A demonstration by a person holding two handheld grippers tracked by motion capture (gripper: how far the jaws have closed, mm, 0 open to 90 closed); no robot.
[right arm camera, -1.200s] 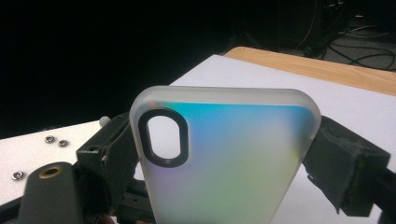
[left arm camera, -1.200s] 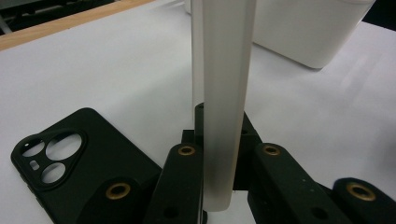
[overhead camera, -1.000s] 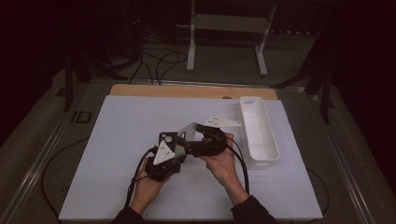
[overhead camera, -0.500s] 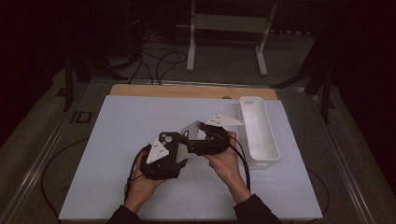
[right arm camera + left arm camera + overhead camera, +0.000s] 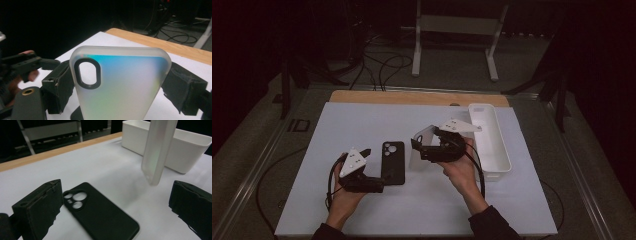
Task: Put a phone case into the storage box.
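Observation:
A black phone case (image 5: 393,162) (image 5: 100,216) lies flat on the white table, camera cut-out at the far end. My left gripper (image 5: 374,170) (image 5: 116,192) sits just left of it. Its jaws have just been opening and now stand wide apart, not touching the case. My right gripper (image 5: 421,150) (image 5: 118,77) is shut on a frosted, translucent phone case (image 5: 426,135) (image 5: 125,97) (image 5: 158,150). It holds that case upright above the table, to the right of the black one, with a jaw pressing each long edge.
A long white bin (image 5: 492,145) (image 5: 180,147) stands on the right side of the white table top (image 5: 362,120). A wooden strip (image 5: 412,97) runs along the far edge. Stands and cables lie on the dark floor beyond.
My left hand has drawn away to the left from the right gripper and its jaws have opened. The black case now lies uncovered on the table. The right gripper has stayed put.

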